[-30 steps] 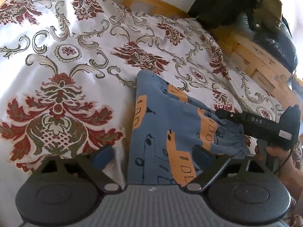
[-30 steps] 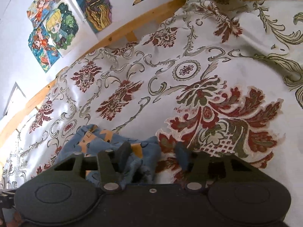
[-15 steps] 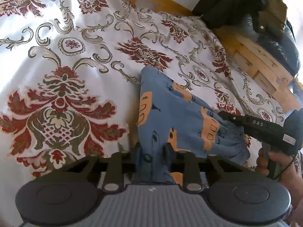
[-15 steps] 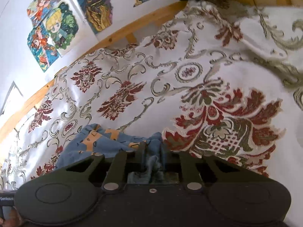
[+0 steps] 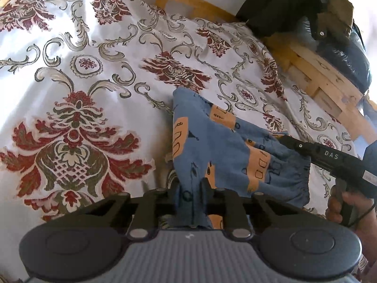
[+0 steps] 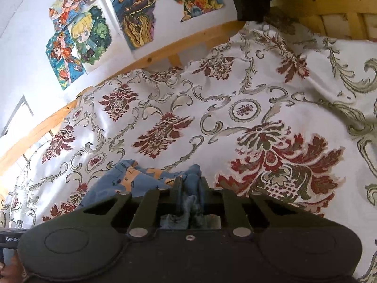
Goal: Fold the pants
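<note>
Small blue pants with orange vehicle prints lie on a patterned bedspread. My left gripper is shut on one near corner of the cloth, which rises bunched between its fingers. The right gripper's black body shows at the right in the left wrist view, held by a hand, at the elastic waistband. From the right wrist camera, my right gripper is shut on a bunched blue edge, and the pants spread to its left. The stretch of cloth between the two grips is lifted off the bed.
A wooden bed frame runs along the back and right. Dark bags sit on it at the top right. Colourful drawings hang on the white wall. The bedspread stretches wide ahead and to the right.
Both grippers went from open to shut on the pants' near edge. The cloth has since risen off the bedspread and drawn up between them.
</note>
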`<state>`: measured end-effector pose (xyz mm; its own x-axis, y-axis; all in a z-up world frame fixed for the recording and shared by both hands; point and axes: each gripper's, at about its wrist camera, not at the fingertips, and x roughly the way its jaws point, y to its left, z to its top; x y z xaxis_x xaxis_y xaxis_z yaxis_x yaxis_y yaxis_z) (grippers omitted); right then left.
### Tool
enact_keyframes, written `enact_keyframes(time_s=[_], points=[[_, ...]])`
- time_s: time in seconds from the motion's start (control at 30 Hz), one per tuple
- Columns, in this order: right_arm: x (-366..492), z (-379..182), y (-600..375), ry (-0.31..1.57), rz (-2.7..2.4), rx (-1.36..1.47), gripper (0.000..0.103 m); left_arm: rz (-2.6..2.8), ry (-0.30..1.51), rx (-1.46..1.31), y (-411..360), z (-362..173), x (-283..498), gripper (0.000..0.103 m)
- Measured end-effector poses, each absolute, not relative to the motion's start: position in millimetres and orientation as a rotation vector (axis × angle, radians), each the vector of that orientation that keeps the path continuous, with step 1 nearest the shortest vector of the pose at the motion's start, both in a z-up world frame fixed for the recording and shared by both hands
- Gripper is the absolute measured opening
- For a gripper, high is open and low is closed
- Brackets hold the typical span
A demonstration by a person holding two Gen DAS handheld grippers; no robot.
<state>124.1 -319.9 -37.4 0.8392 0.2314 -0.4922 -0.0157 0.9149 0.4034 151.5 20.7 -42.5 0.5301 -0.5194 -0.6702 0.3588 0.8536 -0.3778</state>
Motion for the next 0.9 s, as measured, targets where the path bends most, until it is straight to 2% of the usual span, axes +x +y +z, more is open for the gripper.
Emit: enact_keyframes(time_s=[0.53,0.9], points=[[129,-15,-305,0.544,0.153,0.285,0.013,-0.549,0.806,-0.211,22,-29,149,0.017],[163,24,-305,0.495,0.187,0.221,0.011,-0.556,0.680,-0.193,10,8,172,0.017]])
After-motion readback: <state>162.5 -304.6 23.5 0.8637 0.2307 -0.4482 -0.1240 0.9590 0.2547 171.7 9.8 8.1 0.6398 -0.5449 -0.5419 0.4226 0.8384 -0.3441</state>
